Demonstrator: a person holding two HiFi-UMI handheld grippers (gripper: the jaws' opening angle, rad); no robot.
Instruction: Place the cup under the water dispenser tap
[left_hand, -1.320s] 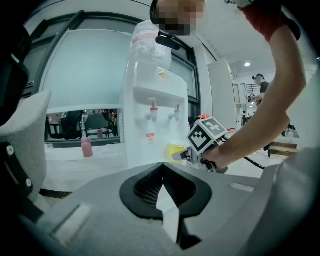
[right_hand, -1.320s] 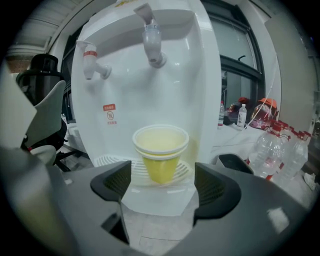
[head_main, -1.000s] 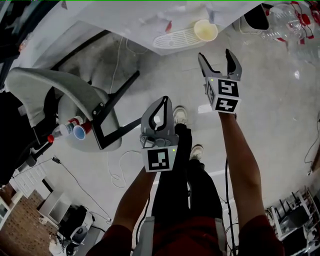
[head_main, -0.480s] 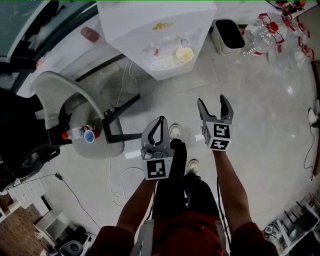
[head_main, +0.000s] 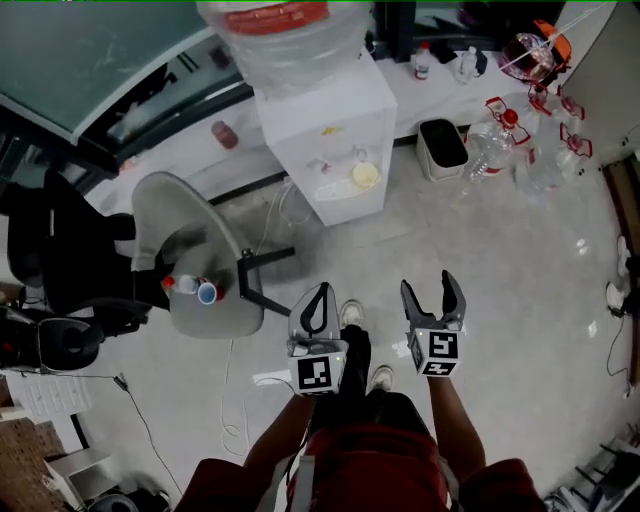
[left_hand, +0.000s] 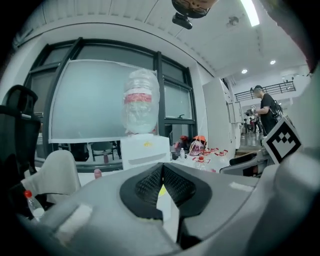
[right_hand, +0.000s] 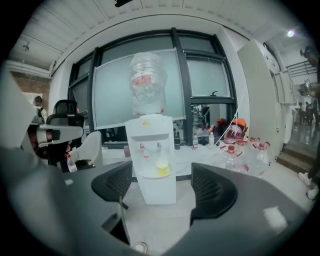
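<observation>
A yellow cup (head_main: 365, 175) stands on the drip tray under the taps of the white water dispenser (head_main: 335, 120), which carries a large bottle on top. Both grippers hang well back from it, over the floor by the person's feet. My left gripper (head_main: 318, 303) is shut with nothing in it. My right gripper (head_main: 433, 292) is open and empty. In the right gripper view the cup (right_hand: 162, 168) and dispenser (right_hand: 150, 190) show between the spread jaws. In the left gripper view the pads (left_hand: 172, 187) meet, with the dispenser (left_hand: 144, 149) beyond.
A grey chair (head_main: 175, 215) at the left carries a small bottle and a blue cup (head_main: 207, 292). A black office chair (head_main: 60, 250) stands further left. A bin (head_main: 441, 145) and several large water bottles (head_main: 510, 140) sit right of the dispenser. A cable (head_main: 235, 400) lies on the floor.
Both grippers and the head have drawn back from the dispenser, which now looks smaller and farther. The cup stays on the tray. The left stays shut, the right open.
</observation>
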